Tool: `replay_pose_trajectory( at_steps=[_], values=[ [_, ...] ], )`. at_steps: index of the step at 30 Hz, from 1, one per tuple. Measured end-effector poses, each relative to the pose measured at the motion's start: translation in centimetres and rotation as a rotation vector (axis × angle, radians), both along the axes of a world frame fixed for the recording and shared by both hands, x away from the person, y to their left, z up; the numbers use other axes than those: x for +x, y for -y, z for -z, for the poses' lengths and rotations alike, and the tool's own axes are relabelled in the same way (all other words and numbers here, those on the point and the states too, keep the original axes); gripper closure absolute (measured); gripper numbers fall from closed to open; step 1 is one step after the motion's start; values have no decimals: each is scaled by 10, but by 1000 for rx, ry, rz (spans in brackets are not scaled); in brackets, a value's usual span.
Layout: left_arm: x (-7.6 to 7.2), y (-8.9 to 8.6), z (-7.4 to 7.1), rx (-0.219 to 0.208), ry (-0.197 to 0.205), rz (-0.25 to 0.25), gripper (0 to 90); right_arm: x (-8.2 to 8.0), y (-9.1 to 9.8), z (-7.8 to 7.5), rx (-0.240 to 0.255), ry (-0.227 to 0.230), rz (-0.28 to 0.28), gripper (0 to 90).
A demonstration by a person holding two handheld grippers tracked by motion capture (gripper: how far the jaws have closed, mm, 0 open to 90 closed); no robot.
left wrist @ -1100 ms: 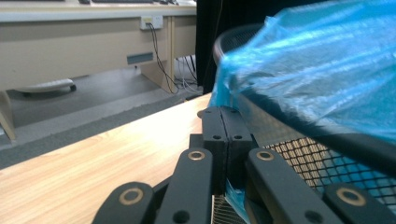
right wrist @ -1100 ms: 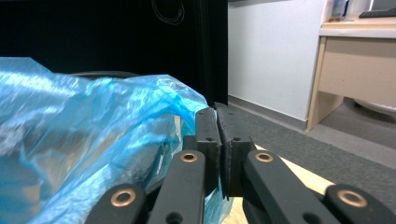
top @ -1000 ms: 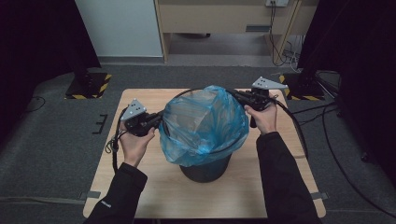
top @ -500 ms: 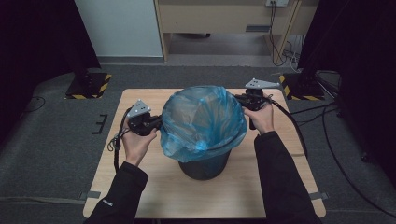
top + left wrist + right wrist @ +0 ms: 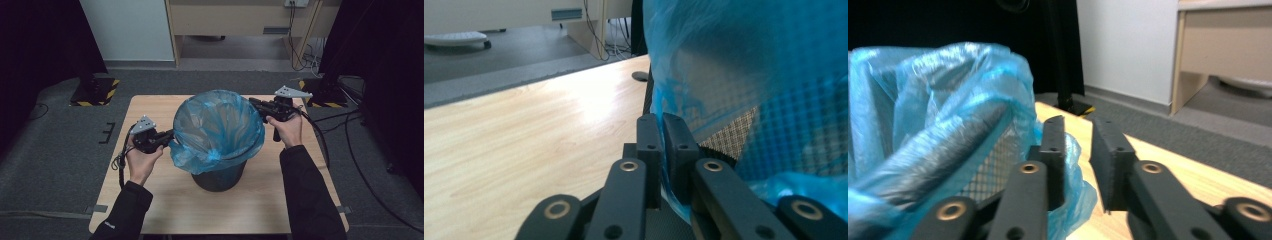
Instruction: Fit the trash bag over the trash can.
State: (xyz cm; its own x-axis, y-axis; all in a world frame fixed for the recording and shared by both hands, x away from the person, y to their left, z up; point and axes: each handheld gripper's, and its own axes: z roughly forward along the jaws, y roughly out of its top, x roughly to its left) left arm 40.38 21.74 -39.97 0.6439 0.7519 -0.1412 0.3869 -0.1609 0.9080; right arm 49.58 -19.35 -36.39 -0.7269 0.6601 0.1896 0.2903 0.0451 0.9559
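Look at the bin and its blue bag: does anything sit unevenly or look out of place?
The blue bag sits unevenly on the bin: its left edge hangs lower, bunched at the left gripper, while the right side stays puffed up.

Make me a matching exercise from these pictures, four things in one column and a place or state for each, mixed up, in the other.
Things:
1. Thin blue plastic bin liner
2. Dark mesh waste bin
3. Left gripper
4. Right gripper

Places or states:
A. Jaws parted, with a gap between them
B. Stands on the pale wooden table
C. Folded over the bin's rim
D. Jaws nearly together, with blue film between them

Pairs: 1-C, 2-B, 3-D, 4-A
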Motion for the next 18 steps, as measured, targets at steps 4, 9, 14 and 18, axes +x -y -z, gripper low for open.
replay_pose_trajectory(
  at_steps=[4,9,14,18],
  values=[
    [-1,-6,4,-66,-2,-25,749,-6,6,-8,29,21,38,608],
    [-15,-25,-15,-134,106,-117,544,-18,21,-21,116,78,99,468],
    [-36,-33,-41,-186,205,-125,461,-34,29,-36,172,122,114,423],
    [-45,-30,-54,-191,216,-119,427,-48,27,-45,190,134,91,402]
  ],
)
